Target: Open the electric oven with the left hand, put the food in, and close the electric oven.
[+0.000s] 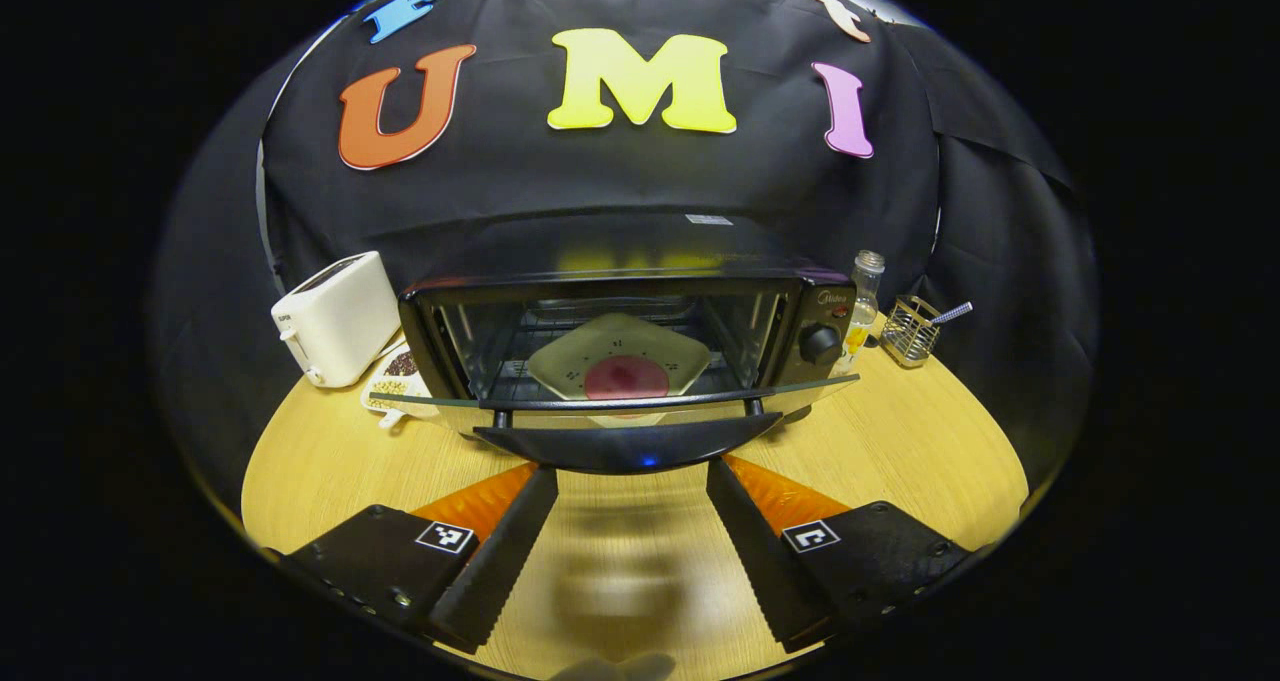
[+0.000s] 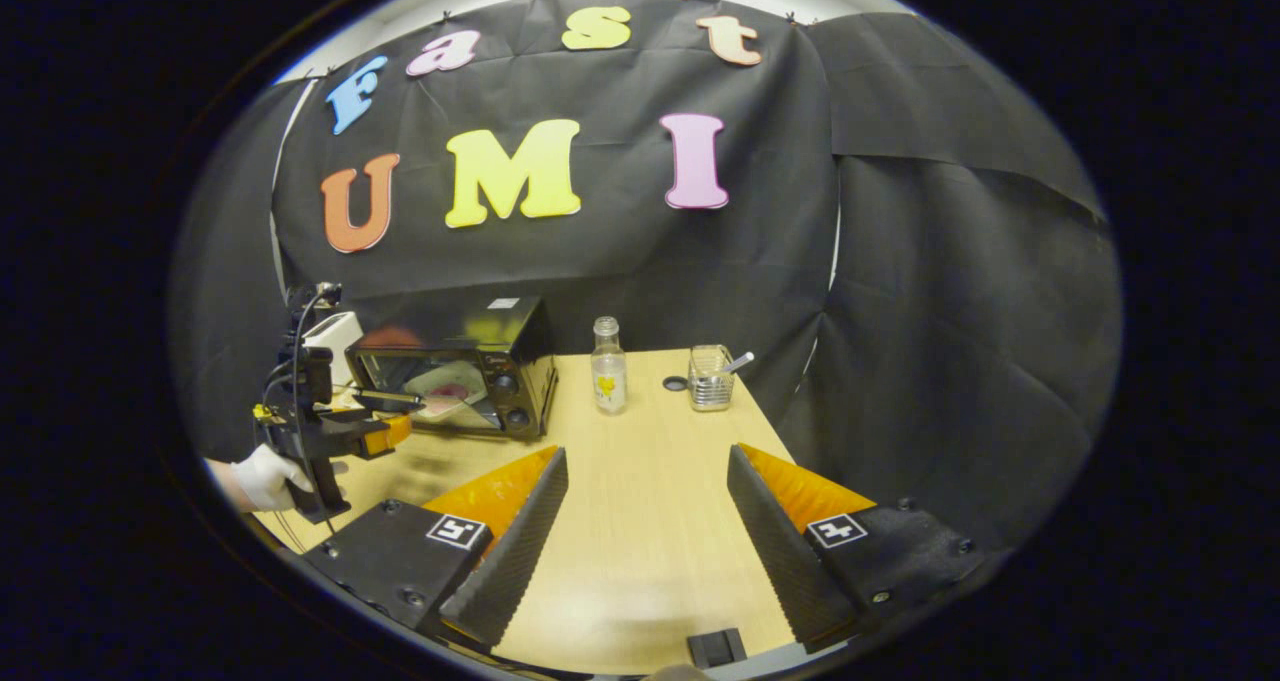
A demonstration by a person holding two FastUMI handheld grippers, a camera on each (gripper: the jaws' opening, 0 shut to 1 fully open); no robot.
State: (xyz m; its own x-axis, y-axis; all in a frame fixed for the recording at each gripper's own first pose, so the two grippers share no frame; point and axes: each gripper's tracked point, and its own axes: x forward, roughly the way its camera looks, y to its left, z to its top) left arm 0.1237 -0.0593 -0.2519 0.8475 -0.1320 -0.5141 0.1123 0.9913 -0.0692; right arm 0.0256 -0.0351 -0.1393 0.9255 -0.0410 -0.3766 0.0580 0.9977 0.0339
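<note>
Left gripper view: oven door (image 1: 630,416) lowered just beyond spread left gripper (image 1: 632,481).

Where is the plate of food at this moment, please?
In the left gripper view the plate sits on the rack inside the oven, behind its partly open door, with the toaster to the oven's left and a bottle to its right.

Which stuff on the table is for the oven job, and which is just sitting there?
For the job:
electric oven, door open
plate of food inside it
left gripper

Just sitting there:
toaster
glass bottle
wire basket
snack dish
</note>
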